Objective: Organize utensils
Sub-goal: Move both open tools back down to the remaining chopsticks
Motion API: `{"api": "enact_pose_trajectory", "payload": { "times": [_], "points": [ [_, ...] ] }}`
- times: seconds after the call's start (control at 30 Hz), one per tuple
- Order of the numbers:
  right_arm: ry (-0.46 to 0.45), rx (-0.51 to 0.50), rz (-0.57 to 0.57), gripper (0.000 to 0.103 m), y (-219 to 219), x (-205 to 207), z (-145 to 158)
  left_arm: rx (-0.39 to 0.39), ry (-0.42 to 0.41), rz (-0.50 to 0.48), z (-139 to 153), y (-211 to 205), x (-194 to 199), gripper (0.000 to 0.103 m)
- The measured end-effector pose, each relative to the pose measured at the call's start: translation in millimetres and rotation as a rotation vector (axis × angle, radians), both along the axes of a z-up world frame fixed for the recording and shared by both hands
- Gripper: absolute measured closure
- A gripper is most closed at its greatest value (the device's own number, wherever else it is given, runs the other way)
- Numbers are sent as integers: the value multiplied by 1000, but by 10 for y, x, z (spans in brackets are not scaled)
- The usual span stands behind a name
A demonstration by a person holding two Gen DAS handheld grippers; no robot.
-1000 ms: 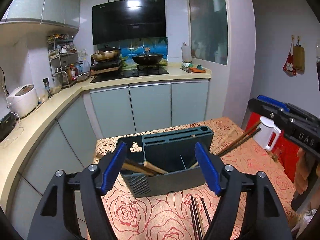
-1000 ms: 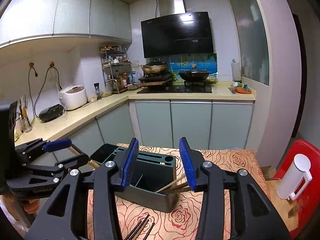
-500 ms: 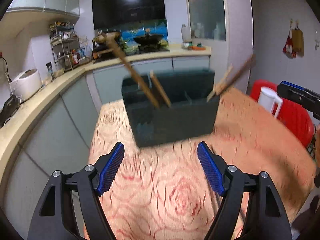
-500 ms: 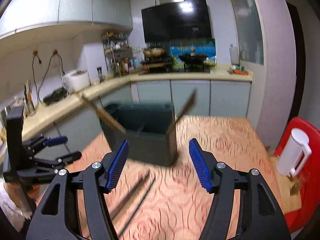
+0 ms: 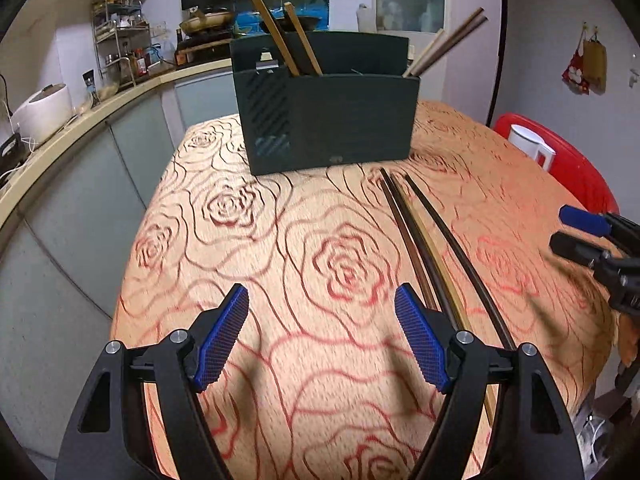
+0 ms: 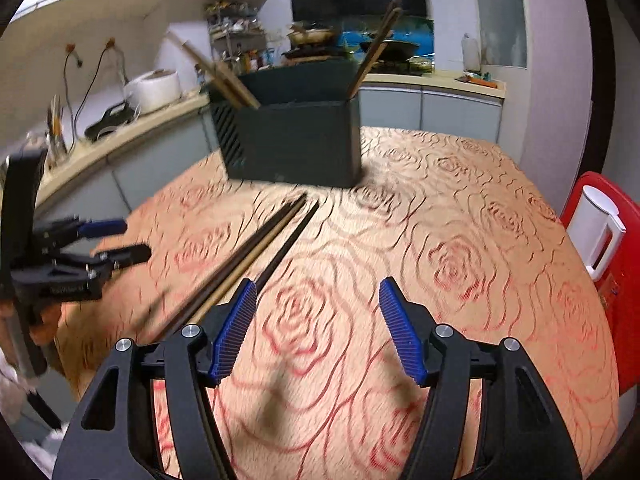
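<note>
Three loose chopsticks (image 5: 424, 236) lie side by side on the rose-patterned bench (image 5: 280, 240), running from just short of the dark utensil holder (image 5: 328, 116) back toward the cameras. The holder stands upright at twelve o'clock in the left wrist view, and it has stock in it: two wooden sticks (image 5: 276, 32) lean out of its left end toward eleven o'clock, and a pair of brown chopsticks (image 5: 448, 44) angles out of the right end toward one o'clock. From the right wrist view that same holder (image 6: 292, 140) sits at eleven o'clock, its contents fanning out both ways. The left hand-held gripper (image 5: 322, 340) hovers over bare cloth, jaws spread wide, nothing between them. The right hand-held gripper (image 6: 318, 328) is spread wide too and empty, with the loose chopsticks (image 6: 256, 252) passing just beside its left finger at ten o'clock.
</note>
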State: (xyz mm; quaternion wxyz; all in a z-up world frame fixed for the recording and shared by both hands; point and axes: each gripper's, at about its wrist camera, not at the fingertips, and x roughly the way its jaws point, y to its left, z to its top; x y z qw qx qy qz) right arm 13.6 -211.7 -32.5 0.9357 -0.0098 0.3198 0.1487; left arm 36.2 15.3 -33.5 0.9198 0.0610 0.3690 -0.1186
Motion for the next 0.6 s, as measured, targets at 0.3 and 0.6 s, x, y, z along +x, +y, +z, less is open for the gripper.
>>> {"api": "enact_pose_trajectory", "payload": {
  "times": [0.3, 0.6],
  "points": [
    [34, -20, 61, 41, 131, -227, -121, -16, 33, -97, -127, -116, -343, 30],
    [38, -22, 53, 41, 97, -238, -140, -27, 50, -183, -197, -253, -567, 30]
  ]
}}
